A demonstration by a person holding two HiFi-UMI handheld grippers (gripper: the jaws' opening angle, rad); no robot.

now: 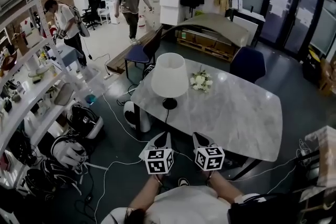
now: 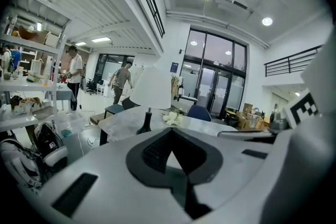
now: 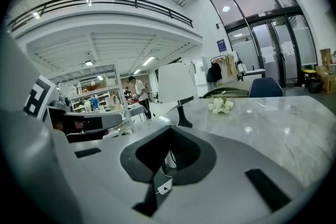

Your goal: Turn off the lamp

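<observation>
A lamp with a white shade [image 1: 169, 75] and a black base [image 1: 169, 104] stands near the left end of the grey marble table [image 1: 236, 113]. Its cord drops over the near table edge. Both grippers hover side by side just short of that edge, in front of the lamp and apart from it. My left gripper [image 1: 160, 139] is shut and empty; in the left gripper view [image 2: 171, 134] the lamp [image 2: 151, 89] rises ahead. My right gripper [image 1: 201, 139] is also shut and empty; from it [image 3: 170, 131] the lamp [image 3: 177, 82] stands ahead, slightly left.
White flowers [image 1: 201, 81] lie on the table to the right of the lamp. Blue chairs [image 1: 247, 63] stand at the far side and far left corner. Shelves [image 1: 31, 86], bags and cables [image 1: 79, 120] fill the floor on the left. Two people [image 1: 131, 0] stand far back.
</observation>
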